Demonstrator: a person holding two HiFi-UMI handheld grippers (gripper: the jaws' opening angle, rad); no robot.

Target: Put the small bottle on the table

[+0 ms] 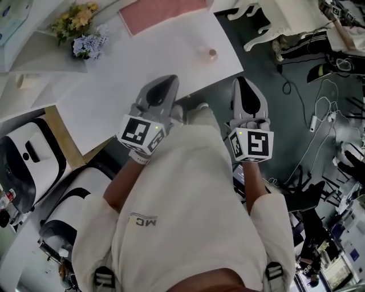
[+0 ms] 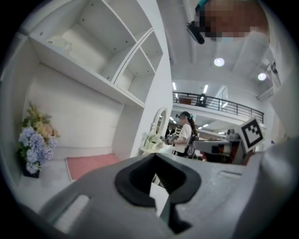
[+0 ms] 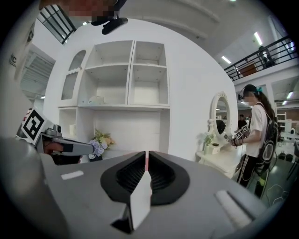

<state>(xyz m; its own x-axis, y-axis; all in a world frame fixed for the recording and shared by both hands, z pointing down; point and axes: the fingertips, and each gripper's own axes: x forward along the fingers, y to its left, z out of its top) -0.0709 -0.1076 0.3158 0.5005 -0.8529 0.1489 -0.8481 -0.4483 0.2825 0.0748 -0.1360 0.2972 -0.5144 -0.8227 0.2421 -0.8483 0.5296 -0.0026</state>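
In the head view a small tan bottle (image 1: 212, 54) stands upright on the white table (image 1: 142, 74), near its right edge. Both grippers are held close to the person's chest, short of the table's near edge and apart from the bottle. My left gripper (image 1: 160, 85) is shut with nothing in it; in its own view the jaws (image 2: 155, 156) meet, with empty pads. My right gripper (image 1: 246, 85) hangs over the dark floor, right of the table's corner, also shut and empty (image 3: 146, 156). Neither gripper view shows the bottle.
A pink mat (image 1: 162, 14) and a bunch of flowers (image 1: 82, 31) lie at the table's far side. White shelves (image 3: 126, 74) rise behind it. Cables (image 1: 319, 114) trail over the floor at right. Another person (image 3: 254, 135) stands by a mirrored dresser (image 3: 219, 154).
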